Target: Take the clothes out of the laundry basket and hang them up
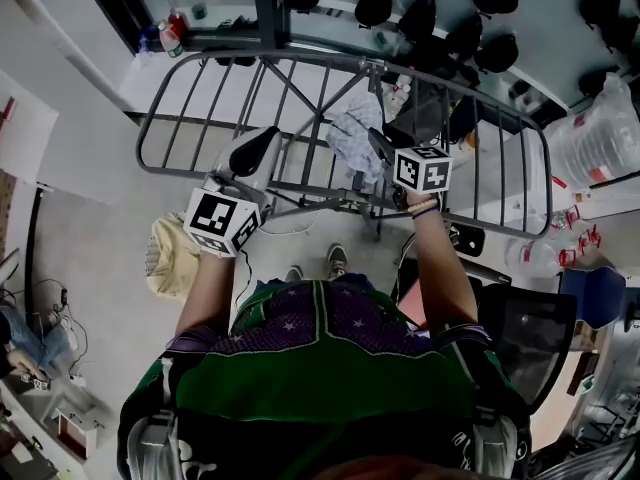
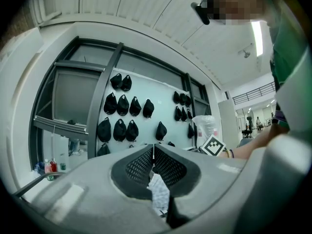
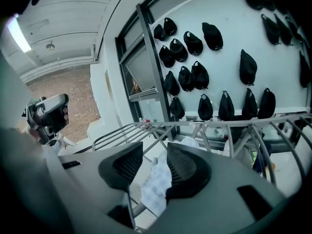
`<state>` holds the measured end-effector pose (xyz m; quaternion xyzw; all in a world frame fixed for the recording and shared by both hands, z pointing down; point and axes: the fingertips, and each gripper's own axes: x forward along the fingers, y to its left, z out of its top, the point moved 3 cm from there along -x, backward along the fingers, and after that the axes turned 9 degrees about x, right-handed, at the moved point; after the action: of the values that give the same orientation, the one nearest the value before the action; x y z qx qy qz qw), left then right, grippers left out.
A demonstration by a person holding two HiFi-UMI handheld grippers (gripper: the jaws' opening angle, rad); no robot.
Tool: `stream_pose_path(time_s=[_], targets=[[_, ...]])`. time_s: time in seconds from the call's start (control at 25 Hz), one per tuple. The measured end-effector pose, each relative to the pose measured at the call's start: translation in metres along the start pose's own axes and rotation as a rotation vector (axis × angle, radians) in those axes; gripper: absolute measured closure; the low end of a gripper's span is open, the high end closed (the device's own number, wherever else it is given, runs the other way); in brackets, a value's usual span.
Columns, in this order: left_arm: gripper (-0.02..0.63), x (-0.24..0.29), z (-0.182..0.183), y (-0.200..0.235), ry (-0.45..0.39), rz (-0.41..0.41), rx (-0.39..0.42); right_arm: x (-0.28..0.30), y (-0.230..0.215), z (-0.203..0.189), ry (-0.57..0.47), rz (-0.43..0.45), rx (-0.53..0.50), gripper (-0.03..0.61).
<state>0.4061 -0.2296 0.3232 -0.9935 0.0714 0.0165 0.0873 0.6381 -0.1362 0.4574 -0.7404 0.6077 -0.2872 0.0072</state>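
Note:
A white patterned cloth [image 1: 355, 133] hangs over a bar in the middle of the grey metal drying rack [image 1: 200, 118]. My right gripper [image 1: 380, 146] stands open just right of it; in the right gripper view [image 3: 155, 152] the cloth [image 3: 158, 179] shows in the gap between the jaws and the pads do not press it. My left gripper [image 1: 266, 140] is shut over the rack, left of the cloth and apart from it. In the left gripper view [image 2: 153, 152] a bit of the cloth [image 2: 159, 194] shows below the closed pads. The laundry basket [image 1: 170, 258] sits on the floor at the left.
The rack's rails [image 3: 209, 123] span the space in front of me. Black caps [image 1: 420, 13] hang on the wall behind it. Bottles [image 1: 170, 33] stand at the far left, a clear plastic bag [image 1: 600, 138] at the right, and a black chair [image 1: 530, 338] beside me.

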Motion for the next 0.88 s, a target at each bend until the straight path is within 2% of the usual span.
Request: stream_pose_path(time_s=[0.4,0.88], targets=[[0.595,-0.049,-0.001,0.006,-0.011,-0.01,0.0,-0.029,0.039,-0.003,-0.067,-0.04,-0.018,0.439],[0.595,-0.089,-0.001,0.001,0.002,0.025,0.014,-0.074,0.091,0.001,-0.164,-0.055,-0.102,0.439]])
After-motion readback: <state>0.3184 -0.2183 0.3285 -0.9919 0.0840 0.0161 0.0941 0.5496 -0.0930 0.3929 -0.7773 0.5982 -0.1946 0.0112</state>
